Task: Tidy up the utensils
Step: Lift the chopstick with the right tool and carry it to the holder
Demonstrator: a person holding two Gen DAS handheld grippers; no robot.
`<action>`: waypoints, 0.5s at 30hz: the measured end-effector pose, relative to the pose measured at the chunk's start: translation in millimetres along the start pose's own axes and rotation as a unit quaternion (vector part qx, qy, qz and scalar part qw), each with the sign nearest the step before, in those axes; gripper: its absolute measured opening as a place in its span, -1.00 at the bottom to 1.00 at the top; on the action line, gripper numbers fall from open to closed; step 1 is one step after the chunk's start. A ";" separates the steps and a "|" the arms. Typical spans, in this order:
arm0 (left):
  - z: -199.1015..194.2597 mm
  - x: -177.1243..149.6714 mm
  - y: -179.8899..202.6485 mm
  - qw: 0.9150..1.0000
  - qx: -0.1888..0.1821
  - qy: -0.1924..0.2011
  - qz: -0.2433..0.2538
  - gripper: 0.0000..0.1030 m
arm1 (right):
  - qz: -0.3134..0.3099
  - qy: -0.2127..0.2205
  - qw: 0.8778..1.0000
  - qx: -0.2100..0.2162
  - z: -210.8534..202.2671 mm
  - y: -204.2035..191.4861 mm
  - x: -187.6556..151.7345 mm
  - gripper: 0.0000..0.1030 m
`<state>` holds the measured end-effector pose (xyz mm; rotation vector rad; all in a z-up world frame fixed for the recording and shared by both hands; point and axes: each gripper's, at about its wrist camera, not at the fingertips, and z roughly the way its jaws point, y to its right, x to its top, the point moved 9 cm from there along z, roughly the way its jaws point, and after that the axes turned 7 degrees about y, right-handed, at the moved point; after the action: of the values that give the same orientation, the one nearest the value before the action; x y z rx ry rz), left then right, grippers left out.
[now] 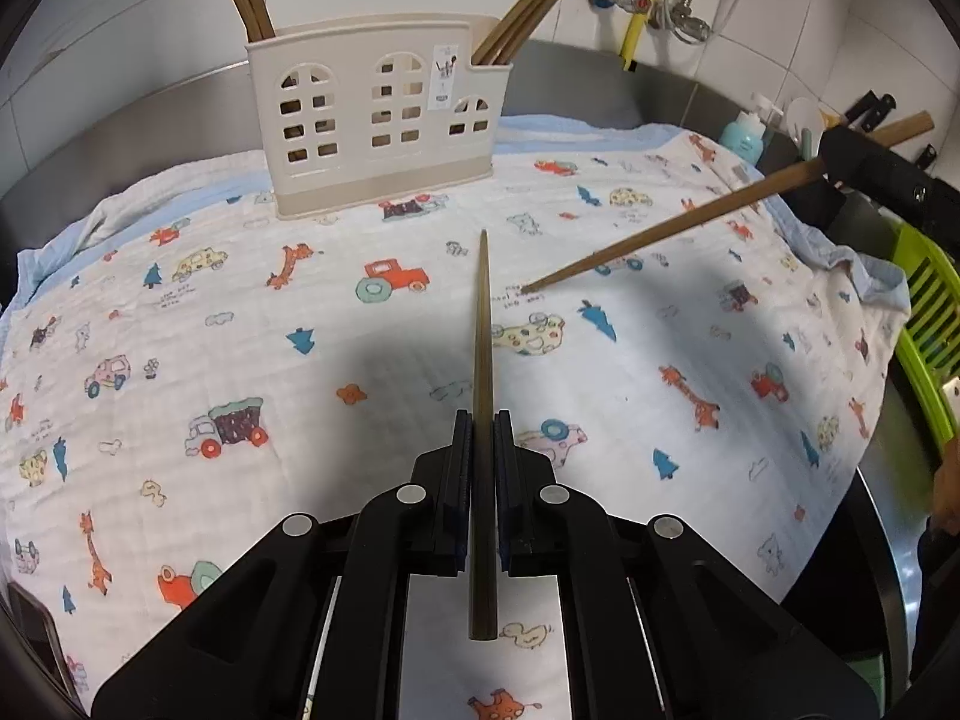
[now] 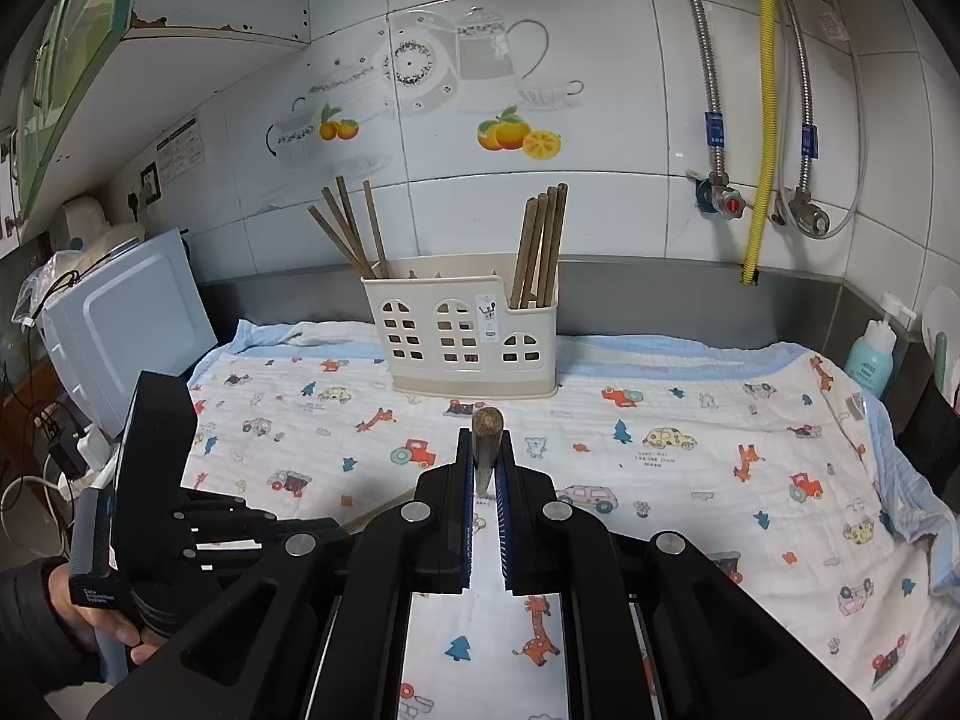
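A cream utensil holder shaped like a house stands at the back of the printed cloth; it also shows in the right wrist view. Wooden chopsticks stand in its left end and right end. My left gripper is shut on a brown chopstick that points forward toward the holder. My right gripper is shut on another chopstick, seen end-on. In the left wrist view that chopstick slants down, its tip touching the cloth.
A white appliance stands at the left. A teal soap bottle sits at the right by the steel backsplash. A green rack lies off the cloth's right edge. Pipes and valves run down the tiled wall.
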<state>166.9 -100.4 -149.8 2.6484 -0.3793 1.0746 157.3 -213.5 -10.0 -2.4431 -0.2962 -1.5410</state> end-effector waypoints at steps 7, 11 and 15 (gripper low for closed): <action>-11.1 9.7 -4.2 1.000 0.005 0.027 -0.009 -0.88 | -0.002 0.005 1.000 0.000 -2.3 -0.4 3.9 -0.87; -24.3 25.4 -6.1 0.998 0.007 0.061 -0.012 -0.88 | -0.001 0.009 1.000 0.005 -2.1 -0.6 10.1 -0.87; -35.1 39.9 -7.1 0.996 0.006 0.084 -0.013 -0.88 | 0.005 0.008 1.000 0.016 -0.5 -2.1 19.3 -0.87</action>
<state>174.4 -87.9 -98.2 2.5411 -0.3051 1.2838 164.5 -210.7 7.9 -2.4032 -0.3037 -1.5404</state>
